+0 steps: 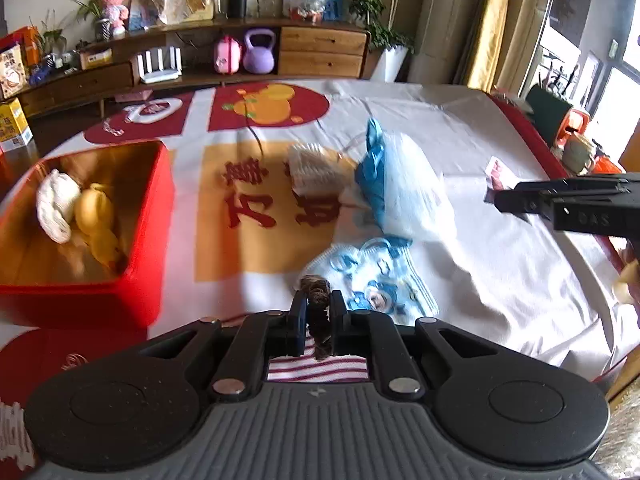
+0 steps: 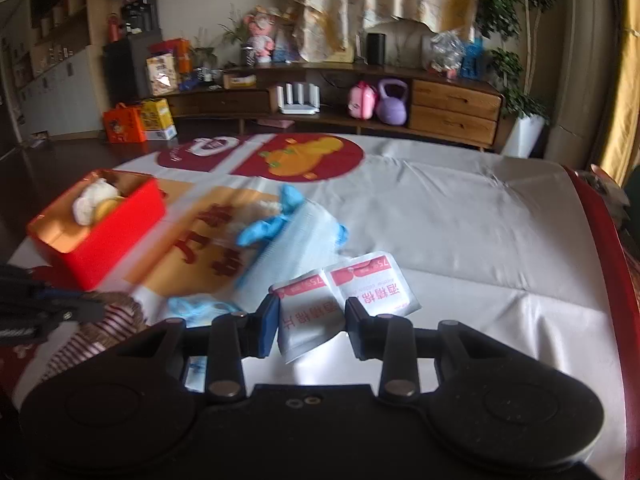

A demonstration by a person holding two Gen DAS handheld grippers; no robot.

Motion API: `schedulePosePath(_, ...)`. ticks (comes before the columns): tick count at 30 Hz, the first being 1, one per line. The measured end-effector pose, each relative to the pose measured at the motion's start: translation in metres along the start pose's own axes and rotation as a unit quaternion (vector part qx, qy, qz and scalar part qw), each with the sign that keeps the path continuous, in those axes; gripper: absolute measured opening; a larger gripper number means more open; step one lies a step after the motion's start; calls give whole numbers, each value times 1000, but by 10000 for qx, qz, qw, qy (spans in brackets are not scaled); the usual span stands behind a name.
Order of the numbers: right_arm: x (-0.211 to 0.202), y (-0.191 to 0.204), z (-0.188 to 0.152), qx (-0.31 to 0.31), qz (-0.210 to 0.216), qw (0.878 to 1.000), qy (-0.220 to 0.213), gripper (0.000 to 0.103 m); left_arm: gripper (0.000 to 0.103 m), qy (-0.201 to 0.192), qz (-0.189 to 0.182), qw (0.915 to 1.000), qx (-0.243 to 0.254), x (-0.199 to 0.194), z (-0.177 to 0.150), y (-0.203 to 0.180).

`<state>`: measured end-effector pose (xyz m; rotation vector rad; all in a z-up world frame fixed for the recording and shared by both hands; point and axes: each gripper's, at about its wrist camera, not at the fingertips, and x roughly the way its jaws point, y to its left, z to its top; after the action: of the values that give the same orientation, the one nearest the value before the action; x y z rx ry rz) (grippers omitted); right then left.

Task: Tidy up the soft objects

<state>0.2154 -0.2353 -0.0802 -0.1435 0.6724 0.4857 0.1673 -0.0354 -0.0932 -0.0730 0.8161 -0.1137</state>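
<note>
while the left gripper (image 1: pixel 319 312) has its jaws pinched nearly together on a brown braided cord (image 1: pixel 316 292), that cord runs upright between the pads, its frayed top poking above the fingertips (image 1: pixel 298 306) and its lower end hanging over a red-striped cloth (image 1: pixel 316 370) at the near edge of the table (image 1: pixel 480 140).

right gripper (image 2: pixel 311 312) is part open, clamped on a pair of joined wipe sachets (image 2: pixel 344 292): the left sachet sits between the pads, the right one sticks out past the right finger (image 2: pixel 356 312).

counts, as far as blur allows: 1 red box (image 1: pixel 148 240) w/ gold lining near the table's left edge, holding 2 soft things, 1 white bundle (image 1: pixel 56 204) and 1 yellow piece (image 1: pixel 98 220). mid-table: 1 pale blue folded pad (image 1: pixel 412 192) w/ 1 blue glove (image 1: pixel 370 172) on its left side, 1 white ribbed item (image 1: pixel 314 172) just beside that, 1 blue-print cloth (image 1: pixel 372 280) near the left fingers. can't tell if there's a 2nd glove.
</note>
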Motion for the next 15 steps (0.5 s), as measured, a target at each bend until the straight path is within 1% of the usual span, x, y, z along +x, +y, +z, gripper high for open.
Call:
schedulePosePath(11, -29, 55, 22, -436, 522, 9976, -138, 35, 11, -371, 185, 9991, -121, -37, 21, 22)
schedulePosePath(15, -38, 66, 32, -479, 596, 9966, -303, 35, 11, -475, 208, 9985, -158, -49, 25, 32)
